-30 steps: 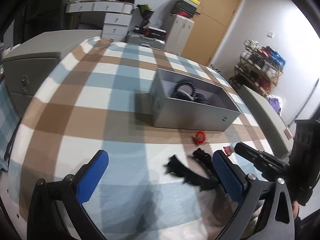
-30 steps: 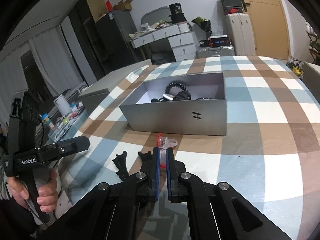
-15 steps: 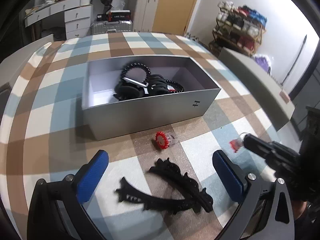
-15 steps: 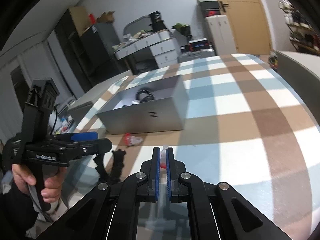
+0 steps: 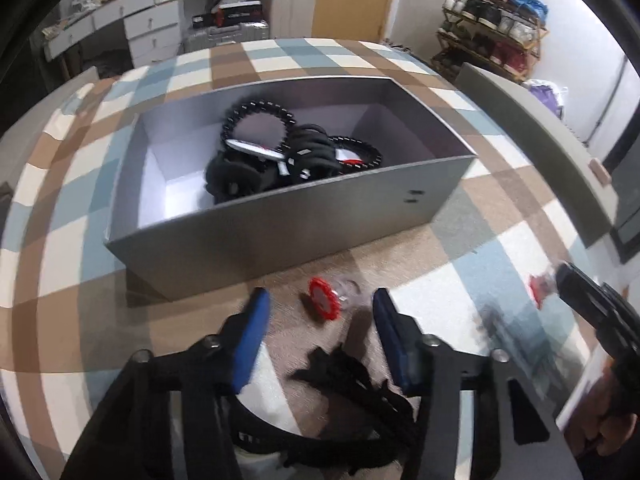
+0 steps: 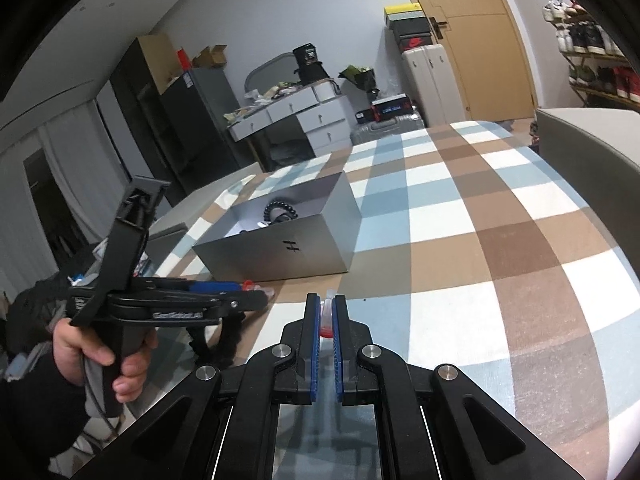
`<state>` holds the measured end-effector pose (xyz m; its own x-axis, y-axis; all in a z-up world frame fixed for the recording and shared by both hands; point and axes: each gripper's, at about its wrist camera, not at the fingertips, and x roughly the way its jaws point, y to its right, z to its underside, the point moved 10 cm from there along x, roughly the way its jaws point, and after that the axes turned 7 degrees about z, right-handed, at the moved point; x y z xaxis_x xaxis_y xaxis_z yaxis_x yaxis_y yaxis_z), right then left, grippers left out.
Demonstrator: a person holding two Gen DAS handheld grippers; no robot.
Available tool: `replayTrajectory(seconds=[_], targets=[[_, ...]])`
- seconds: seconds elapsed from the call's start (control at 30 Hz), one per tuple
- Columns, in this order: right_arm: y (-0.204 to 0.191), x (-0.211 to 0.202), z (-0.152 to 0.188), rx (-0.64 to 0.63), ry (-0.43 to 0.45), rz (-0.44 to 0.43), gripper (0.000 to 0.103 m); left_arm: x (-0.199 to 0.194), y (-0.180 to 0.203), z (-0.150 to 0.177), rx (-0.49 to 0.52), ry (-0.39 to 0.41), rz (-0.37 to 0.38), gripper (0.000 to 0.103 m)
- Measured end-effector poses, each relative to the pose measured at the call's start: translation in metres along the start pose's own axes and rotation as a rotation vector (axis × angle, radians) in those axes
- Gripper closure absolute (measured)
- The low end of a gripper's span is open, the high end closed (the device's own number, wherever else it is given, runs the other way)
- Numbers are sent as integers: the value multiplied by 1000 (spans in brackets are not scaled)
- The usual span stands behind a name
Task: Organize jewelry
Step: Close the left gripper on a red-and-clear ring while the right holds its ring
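You're in somebody's lived-in bedroom or spare room: a checked cloth (image 6: pixel 500 208) on the table, a white drawer desk (image 6: pixel 304 116) piled with clutter, a suitcase (image 6: pixel 430 80) by the wooden door (image 6: pixel 476 32), and shoe racks (image 5: pixel 492 20).

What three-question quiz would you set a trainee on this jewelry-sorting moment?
1. True or false: the grey box is empty.
2. What is clamped in the right tool? A) a red-and-clear piece B) a silver ring C) nothing
3. What lies on the checked cloth between the fingers of the left tool?

Key
1. False: black bead bracelets lie inside.
2. A.
3. A red disc. The left tool's jaws have just been closing, but the pads are not touching it.
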<state>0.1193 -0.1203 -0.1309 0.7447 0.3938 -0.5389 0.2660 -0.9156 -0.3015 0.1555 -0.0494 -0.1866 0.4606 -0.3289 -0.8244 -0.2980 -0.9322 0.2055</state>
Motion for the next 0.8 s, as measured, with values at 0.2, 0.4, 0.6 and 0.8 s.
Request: replayTrajectory(seconds=[0.2,0.4,0.6,0.8], targets=[[4,2,1,19,-9,0,98,-1,2,1,20,5,11,88],[-3,2,-3,2,-5,-1,98,-12,5,-1,17,41,36,89],[-15,2,-14,-16,6,-18,98,-32,3,-8,26,98,13,89],[-31,9,-34,-14,10,-67,98,-56,-4,-17,12,172,12,89]])
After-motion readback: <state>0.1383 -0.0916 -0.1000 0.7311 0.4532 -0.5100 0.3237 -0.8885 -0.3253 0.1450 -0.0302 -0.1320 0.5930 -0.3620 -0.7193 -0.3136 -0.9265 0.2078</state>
